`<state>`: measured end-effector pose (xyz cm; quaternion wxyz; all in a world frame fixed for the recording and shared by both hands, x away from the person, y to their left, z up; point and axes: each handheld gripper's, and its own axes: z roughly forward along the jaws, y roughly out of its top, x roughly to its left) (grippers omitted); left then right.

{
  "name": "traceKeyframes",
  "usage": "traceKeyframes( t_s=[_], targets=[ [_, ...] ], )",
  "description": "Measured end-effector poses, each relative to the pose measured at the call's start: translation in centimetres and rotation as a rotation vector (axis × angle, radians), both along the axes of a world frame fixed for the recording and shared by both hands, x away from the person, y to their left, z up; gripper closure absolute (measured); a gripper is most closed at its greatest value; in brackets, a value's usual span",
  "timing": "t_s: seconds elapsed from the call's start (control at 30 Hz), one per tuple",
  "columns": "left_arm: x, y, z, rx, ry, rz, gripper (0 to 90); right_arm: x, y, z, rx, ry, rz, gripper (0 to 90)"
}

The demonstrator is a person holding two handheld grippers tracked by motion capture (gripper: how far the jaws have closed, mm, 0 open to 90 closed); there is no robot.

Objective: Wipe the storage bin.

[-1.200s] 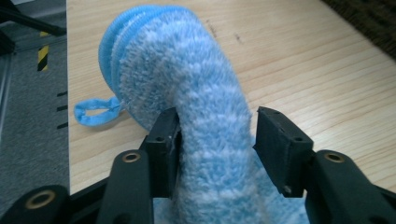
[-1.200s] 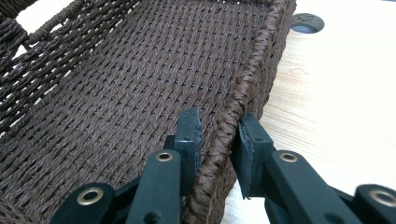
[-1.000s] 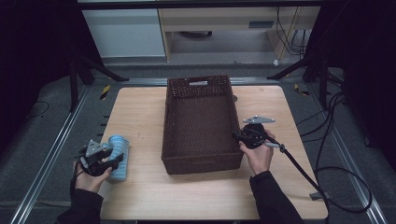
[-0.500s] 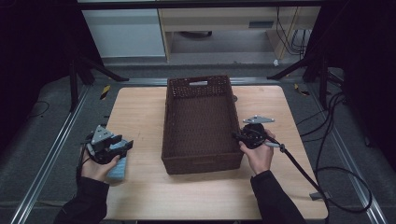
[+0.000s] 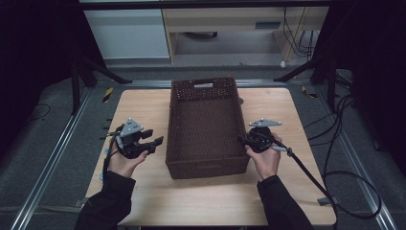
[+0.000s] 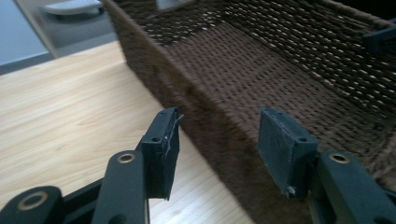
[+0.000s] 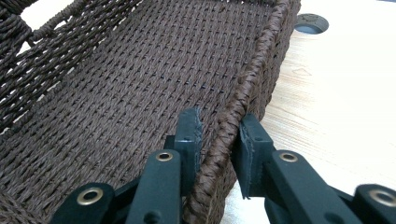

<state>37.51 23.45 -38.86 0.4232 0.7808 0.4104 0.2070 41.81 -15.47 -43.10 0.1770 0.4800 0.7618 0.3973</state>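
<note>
From the high view I see the brown woven basket point(image 5: 206, 127) in the middle of the tabletop point(image 5: 148, 201), its long sides running from the near edge toward the far edge. My right gripper point(image 5: 245, 140) sits at the basket's right wall, near its near right corner, with the right hand point(image 5: 266, 155) behind it and the cable point(image 5: 311, 175) trailing off toward the tabletop's near right corner. My left gripper point(image 5: 157, 142) hangs above the tabletop near its left edge, just beside the basket's left wall and pointing at it, held by the left hand point(image 5: 123, 160).

In the left gripper view, the 2 jaws stand apart with nothing gripped between the pads point(image 6: 280, 144). They have just been closing a little, yet the gap holds only the sight of the basket's left wall point(image 6: 196, 100) farther off. The wooden tabletop point(image 6: 70, 116) lies to the left of that wall, and the woven floor of the basket spreads beyond it.

In the right gripper view, the 2 jaws straddle the braided rim point(image 7: 243, 102) of the basket's right wall, 1 pad point(image 7: 189, 135) inside the basket and 1 outside over the tabletop point(image 7: 336, 102). Both pads press on the weave, so this gripper is clamped on the basket. A round grey grommet point(image 7: 310, 22) sits in the tabletop beyond the basket's far corner.
</note>
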Motion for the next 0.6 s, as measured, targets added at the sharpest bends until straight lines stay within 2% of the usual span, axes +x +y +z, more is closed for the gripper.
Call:
traceKeyframes(
  t_s=[0.23,0.33,0.43,0.6],
  targets=[
    [0.5,-1.7,-1.7,0.048,0.055,-0.039,54.4,0.0,-0.2,0.2,0.007,0.001,-0.005,66.0],
    [0.5,-2.1,-2.2,0.032,0.066,-0.058,57.1,0.0,-0.4,0.4,0.016,-0.008,-0.012,62.9],
    [0.3,-2.4,-2.5,0.05,0.054,-0.048,56.9,-0.1,-0.5,0.5,0.015,-0.012,-0.005,61.9],
    [0.0,-2.4,-2.7,0.026,0.05,-0.036,57.9,-0.4,-0.6,0.9,0.018,-0.017,-0.008,59.8]
  ],
)
